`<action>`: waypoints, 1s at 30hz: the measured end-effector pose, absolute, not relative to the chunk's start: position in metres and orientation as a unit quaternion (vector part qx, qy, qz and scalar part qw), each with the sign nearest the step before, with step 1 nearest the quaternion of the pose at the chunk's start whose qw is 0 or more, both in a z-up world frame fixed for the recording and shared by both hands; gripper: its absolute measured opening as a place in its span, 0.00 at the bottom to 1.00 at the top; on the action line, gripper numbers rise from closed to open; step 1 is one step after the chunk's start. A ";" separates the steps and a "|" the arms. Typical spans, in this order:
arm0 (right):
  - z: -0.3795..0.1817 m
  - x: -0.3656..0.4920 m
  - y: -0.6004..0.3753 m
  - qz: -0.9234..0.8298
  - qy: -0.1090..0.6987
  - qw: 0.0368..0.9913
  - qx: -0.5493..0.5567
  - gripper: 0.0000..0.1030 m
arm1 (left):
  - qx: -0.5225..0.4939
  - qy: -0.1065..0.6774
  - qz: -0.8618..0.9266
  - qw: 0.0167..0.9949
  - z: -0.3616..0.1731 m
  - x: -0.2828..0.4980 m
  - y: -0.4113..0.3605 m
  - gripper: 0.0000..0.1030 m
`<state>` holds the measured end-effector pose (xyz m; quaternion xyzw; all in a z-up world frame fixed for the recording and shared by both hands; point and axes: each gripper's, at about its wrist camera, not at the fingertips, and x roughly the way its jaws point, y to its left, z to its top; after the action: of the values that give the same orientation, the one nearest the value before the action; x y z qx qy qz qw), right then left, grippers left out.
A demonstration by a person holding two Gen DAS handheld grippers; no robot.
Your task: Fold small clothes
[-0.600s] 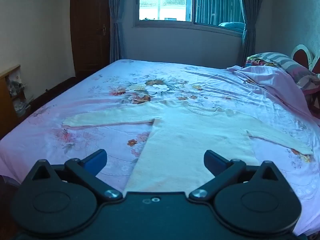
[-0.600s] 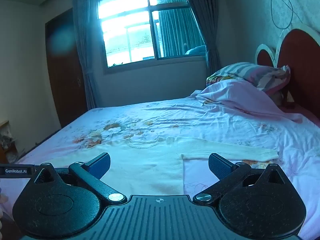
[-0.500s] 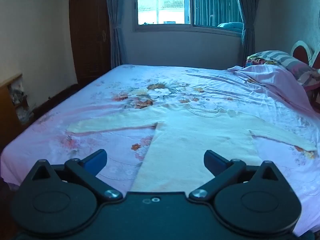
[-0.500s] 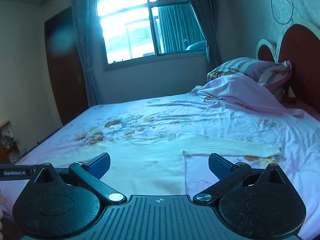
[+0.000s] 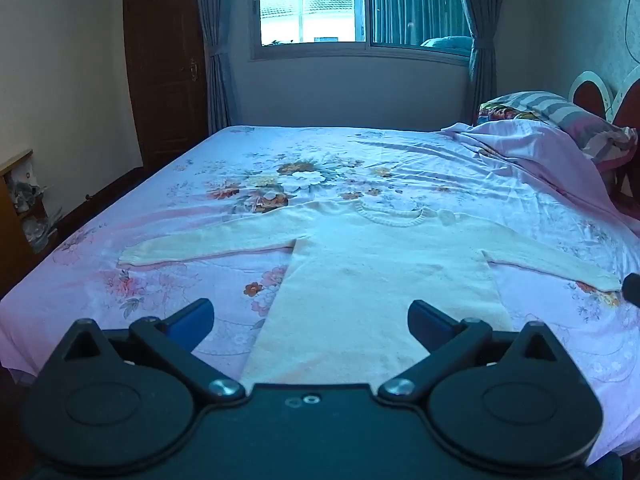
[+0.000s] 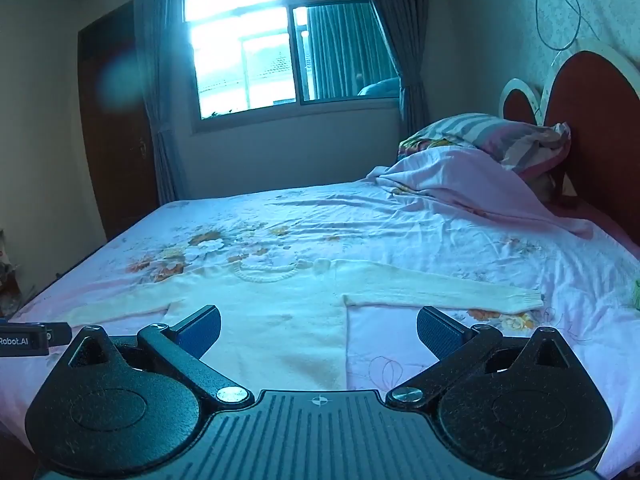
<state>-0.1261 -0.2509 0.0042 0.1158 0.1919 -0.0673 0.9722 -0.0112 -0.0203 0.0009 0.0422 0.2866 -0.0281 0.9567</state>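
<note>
Bed (image 5: 460,168) with floral pink sheet fills both views. Cream sweater (image 5: 372,276) lies flat on the bed's near half, unfolded, neckline toward the window (image 5: 312,4), both sleeves spread sideways. Striped pillow (image 6: 492,132) sits at the bed's head end, well apart from the sweater. Left gripper (image 5: 310,314) hovers over the bed's near edge above the hem, jaws wide, holding nothing. Right gripper (image 6: 318,330) likewise wide and empty.

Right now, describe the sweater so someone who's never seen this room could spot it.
Find the big bed with the pink flowered sheet. The sweater lies flat near its front edge, both sleeves spread wide. It is plain cream knit with a round collar, the only unpatterned cloth there.
</note>
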 end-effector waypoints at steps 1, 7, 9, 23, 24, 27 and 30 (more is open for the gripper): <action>0.005 -0.128 -0.251 -0.069 0.190 0.972 0.118 1.00 | 0.044 0.285 -0.026 0.957 0.000 -0.012 -0.020 0.99; 0.010 -0.128 -0.247 -0.068 0.184 0.974 0.117 1.00 | 0.036 0.295 -0.025 0.954 0.000 -0.009 -0.017 0.99; 0.010 -0.128 -0.245 -0.066 0.183 0.974 0.116 1.00 | 0.037 0.295 -0.023 0.954 0.000 -0.010 -0.017 0.99; 0.006 -0.128 -0.247 -0.064 0.181 0.975 0.116 1.00 | 0.036 0.291 -0.020 0.956 0.000 -0.014 -0.020 0.99; 0.005 -0.128 -0.247 -0.065 0.180 0.975 0.116 1.00 | 0.038 0.290 -0.020 0.956 0.001 -0.015 -0.021 0.99; 0.005 -0.128 -0.247 -0.064 0.180 0.975 0.116 1.00 | 0.037 0.292 -0.023 0.956 0.000 -0.015 -0.021 0.99; 0.005 -0.128 -0.247 -0.064 0.180 0.975 0.116 1.00 | 0.038 0.293 -0.021 0.955 0.000 -0.014 -0.022 0.99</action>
<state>-0.1280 -0.2474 0.0048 0.1163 0.1802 -0.0641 0.9746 -0.0145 -0.0221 0.0001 0.0376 0.2935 -0.0213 0.9550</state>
